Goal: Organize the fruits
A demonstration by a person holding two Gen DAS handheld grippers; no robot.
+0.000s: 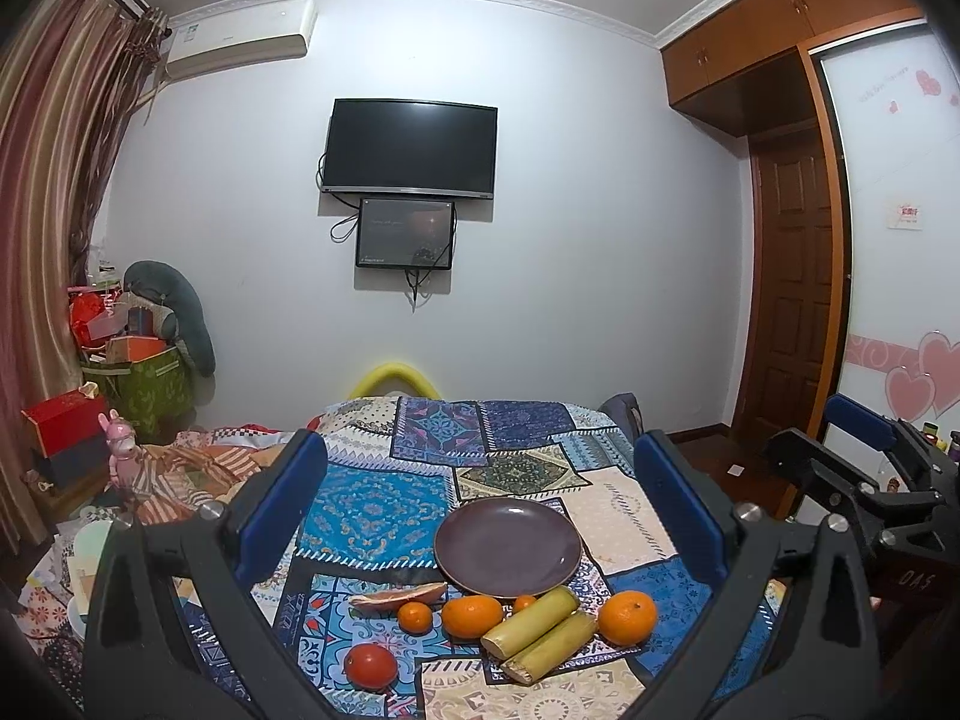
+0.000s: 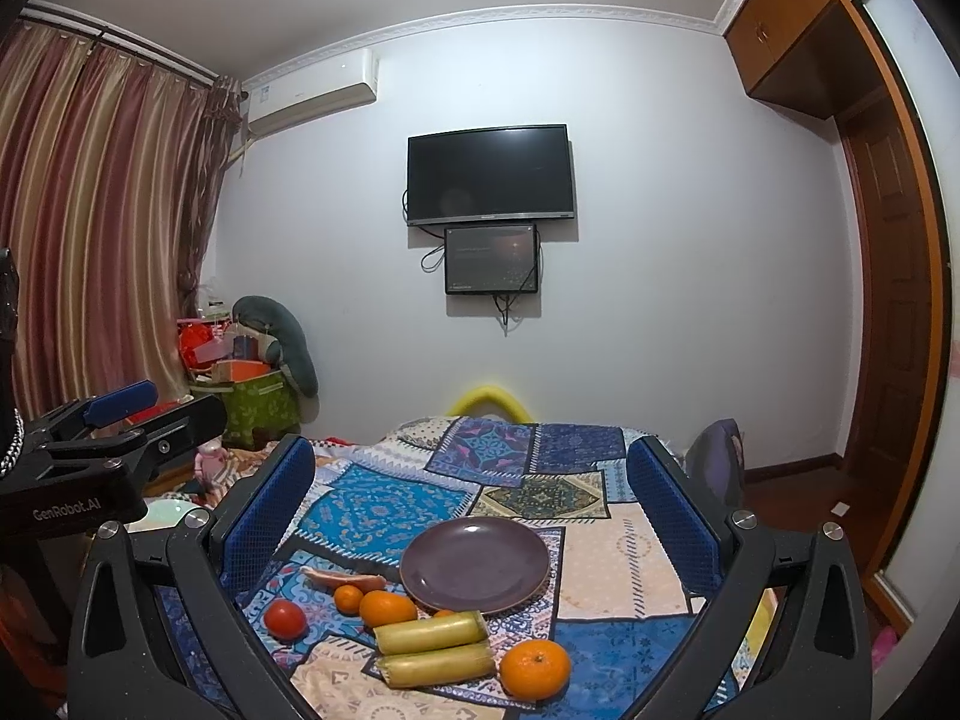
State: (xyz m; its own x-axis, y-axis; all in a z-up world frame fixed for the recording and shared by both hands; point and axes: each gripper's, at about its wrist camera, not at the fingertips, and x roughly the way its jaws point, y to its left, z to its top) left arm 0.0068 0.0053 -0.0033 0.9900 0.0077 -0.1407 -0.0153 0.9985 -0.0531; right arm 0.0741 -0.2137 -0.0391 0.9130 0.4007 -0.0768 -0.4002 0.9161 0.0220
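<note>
Both grippers [image 1: 480, 516] [image 2: 474, 516] wide open, empty, above centre-frame plate [image 1: 509, 549]; round oranges [image 1: 627, 617] lower right, liable to roll off sloped cloth [image 1: 630, 525] if nudged.

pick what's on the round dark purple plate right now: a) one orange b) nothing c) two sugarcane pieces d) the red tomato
b: the round dark purple plate is bare, while the two yellow-green sugarcane pieces, the large orange citrus fruit and the round red tomato all lie on the patchwork cloth in front of it.
</note>
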